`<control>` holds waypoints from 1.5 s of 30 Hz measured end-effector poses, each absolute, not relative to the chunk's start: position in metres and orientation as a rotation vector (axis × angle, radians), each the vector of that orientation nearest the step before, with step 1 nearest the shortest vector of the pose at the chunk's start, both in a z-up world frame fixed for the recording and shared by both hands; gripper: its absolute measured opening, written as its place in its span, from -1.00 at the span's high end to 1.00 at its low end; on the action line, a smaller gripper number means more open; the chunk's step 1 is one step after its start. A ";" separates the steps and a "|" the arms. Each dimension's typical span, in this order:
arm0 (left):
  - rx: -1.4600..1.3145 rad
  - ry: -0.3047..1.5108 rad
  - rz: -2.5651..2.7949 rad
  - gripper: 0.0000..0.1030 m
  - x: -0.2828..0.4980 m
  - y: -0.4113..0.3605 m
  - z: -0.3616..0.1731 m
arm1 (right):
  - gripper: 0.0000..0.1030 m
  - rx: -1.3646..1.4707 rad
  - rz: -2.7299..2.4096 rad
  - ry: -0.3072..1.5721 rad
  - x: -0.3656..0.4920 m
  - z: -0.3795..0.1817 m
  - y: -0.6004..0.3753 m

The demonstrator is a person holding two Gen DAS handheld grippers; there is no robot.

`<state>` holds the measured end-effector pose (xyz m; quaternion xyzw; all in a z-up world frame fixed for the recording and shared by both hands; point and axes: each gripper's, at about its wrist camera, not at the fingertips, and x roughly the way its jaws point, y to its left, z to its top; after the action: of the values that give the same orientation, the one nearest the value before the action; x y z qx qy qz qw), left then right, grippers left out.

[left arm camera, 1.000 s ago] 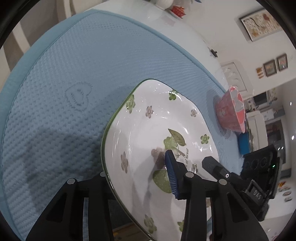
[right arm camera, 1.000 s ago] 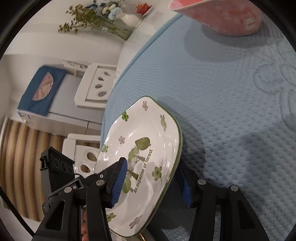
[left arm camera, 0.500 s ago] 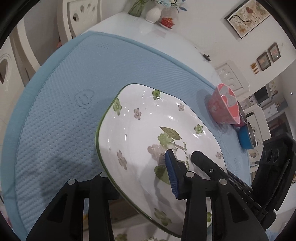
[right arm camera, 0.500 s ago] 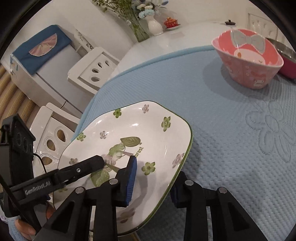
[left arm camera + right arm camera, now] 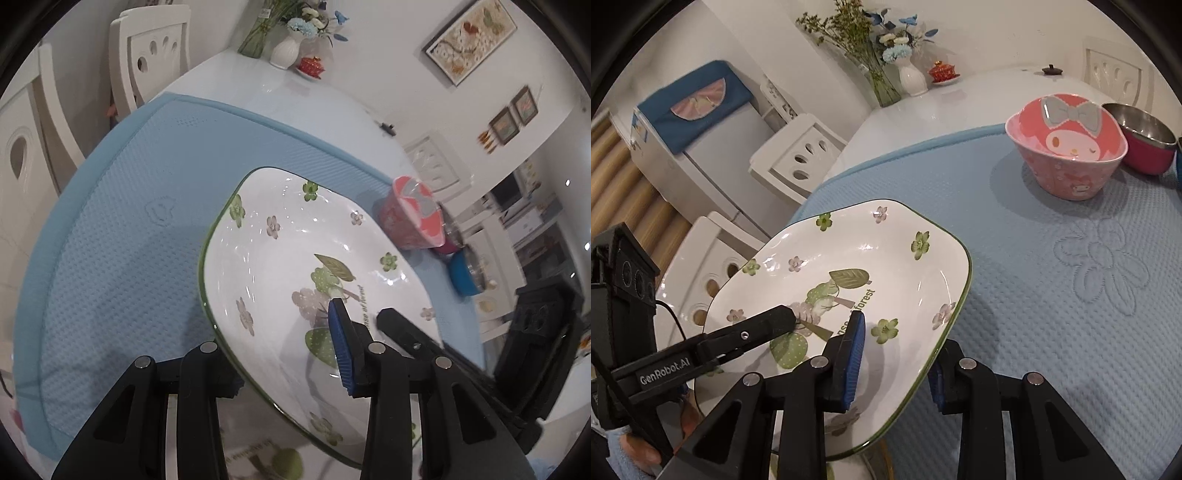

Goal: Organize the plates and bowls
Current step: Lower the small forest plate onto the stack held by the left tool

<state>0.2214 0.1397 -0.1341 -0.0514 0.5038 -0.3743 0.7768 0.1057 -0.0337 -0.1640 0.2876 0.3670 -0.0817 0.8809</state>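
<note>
Both of my grippers are clamped on one floral plate [image 5: 871, 273]. My right gripper [image 5: 894, 358] pinches its near rim, one blue pad on the glazed face and the other under the edge. My left gripper [image 5: 284, 350] grips the opposite rim the same way, its blue pad on the plate's face and the other finger below the green edge. In the right view my left gripper's finger [image 5: 753, 332] lies across the plate from the side. The plate is held off the blue mat [image 5: 1052, 314], tilted, with a second plate of like pattern seemingly just beneath it at the table edge [image 5: 258, 458], though that part is blurred. Farther along the mat stands a pink bowl [image 5: 1067, 147] with a cartoon face inside. Touching or just behind it is a red-sided metal bowl [image 5: 1141, 144], and a blue bowl [image 5: 465, 273] sits beside that. At the far end of the white table [image 5: 979, 96] are a white vase of flowers [image 5: 912, 74] and a small red lidded cup [image 5: 943, 72].
</note>
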 end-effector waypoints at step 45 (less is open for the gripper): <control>-0.065 1.048 -0.596 0.23 0.106 0.213 -0.132 | 0.43 0.528 -0.032 0.778 0.027 -0.158 0.045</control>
<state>0.1065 0.2134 -0.1321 -0.0305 0.4925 -0.2804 0.8233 0.0270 0.0449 -0.1584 0.2545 0.3746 -0.0155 0.8914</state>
